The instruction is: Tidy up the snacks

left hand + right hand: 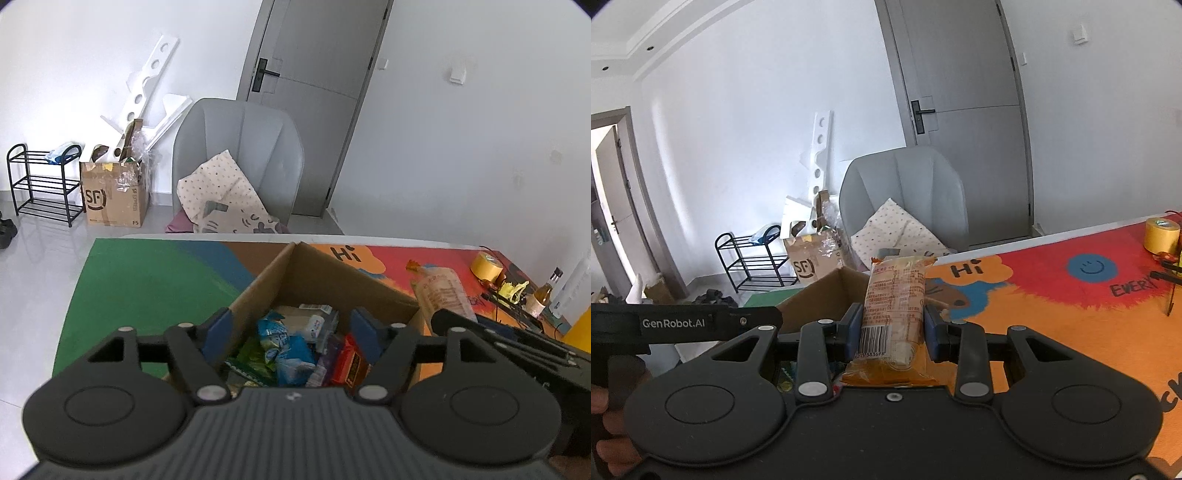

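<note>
Two grippers up: right gripper (892, 328) clamped on an orange snack packet (894, 314), held above the table mat (1052, 332) beside the cardboard box (325, 280). Left gripper (291, 334) spread wide, empty, over the box's snacks (288, 347). Tape roll (487, 265) far right.

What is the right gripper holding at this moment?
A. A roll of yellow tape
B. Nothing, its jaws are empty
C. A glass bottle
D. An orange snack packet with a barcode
D: the right gripper is shut on the orange snack packet, barcode facing the camera.
</note>
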